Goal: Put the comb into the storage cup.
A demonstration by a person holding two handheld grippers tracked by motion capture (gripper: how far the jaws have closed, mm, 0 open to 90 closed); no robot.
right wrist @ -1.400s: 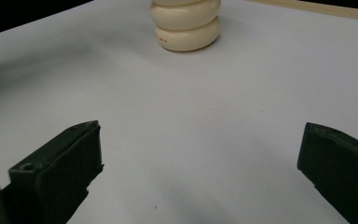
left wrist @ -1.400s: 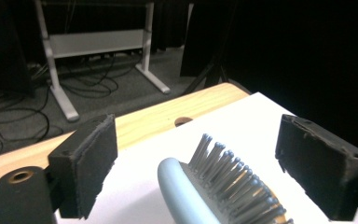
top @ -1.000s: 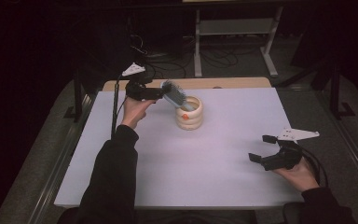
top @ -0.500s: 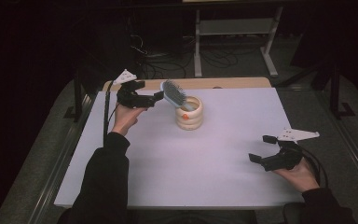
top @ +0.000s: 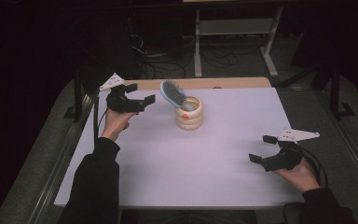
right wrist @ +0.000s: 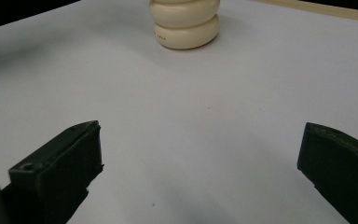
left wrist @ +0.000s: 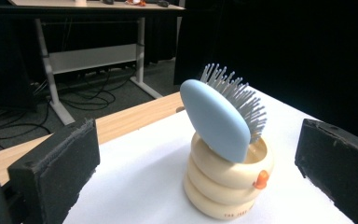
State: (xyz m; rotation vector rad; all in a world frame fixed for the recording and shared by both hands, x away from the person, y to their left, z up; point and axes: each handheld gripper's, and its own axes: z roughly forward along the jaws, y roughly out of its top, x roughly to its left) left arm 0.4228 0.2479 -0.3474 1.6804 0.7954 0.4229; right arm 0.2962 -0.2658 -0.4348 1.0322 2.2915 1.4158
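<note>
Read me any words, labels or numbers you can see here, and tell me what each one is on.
Small dark print near the base of the cream ringed holder: too small and blurred to read; it also shows as a faint line in the right gripper view.
Blue hairbrush: no text visible.
Left gripper and right gripper: no text visible.

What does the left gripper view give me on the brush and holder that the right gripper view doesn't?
Left gripper view alone: the pale blue oval hairbrush standing tilted in the holder's mouth with its grey bristles facing away, a small orange knob on the holder's side, and the wooden table edge behind. Right gripper view alone: a wide stretch of bare white tabletop between camera and holder. Both: the cream ribbed ring-stacked holder, and wide-apart black jaws on the left hand-held gripper and right hand-held gripper, nothing between them.
</note>
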